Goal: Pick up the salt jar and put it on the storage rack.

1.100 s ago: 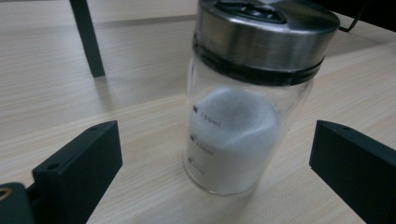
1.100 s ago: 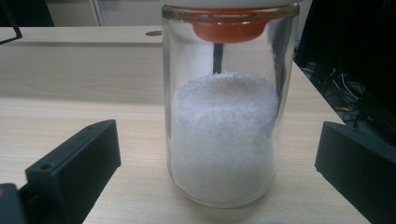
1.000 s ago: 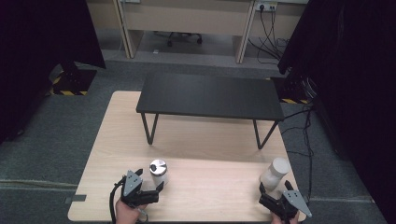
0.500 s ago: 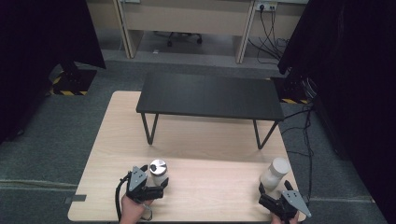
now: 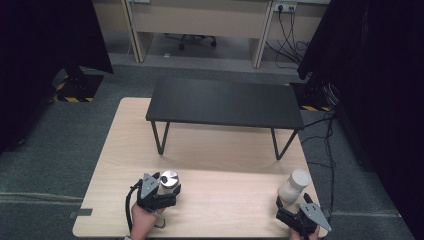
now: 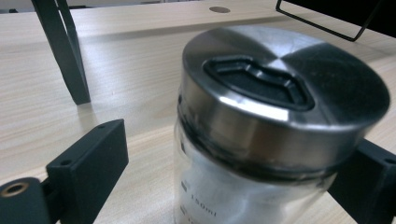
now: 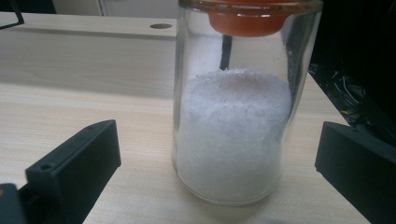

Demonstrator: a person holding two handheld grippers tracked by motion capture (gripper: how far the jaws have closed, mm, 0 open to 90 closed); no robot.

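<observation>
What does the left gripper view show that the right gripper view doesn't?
Left gripper view: a glass jar with a steel lid between the left claw, whose jaws have just been closing, with a gap on one side; also a black table leg.
Right gripper view: a glass jar of white powder with an orange stopper, the right claw open around it.
Both: the wooden tabletop.

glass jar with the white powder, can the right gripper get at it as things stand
Probably yes. The glass jar stands upright on the table right ahead of the right gripper, whose jaws are spread wider than the jar, with nothing between them and it.
</observation>
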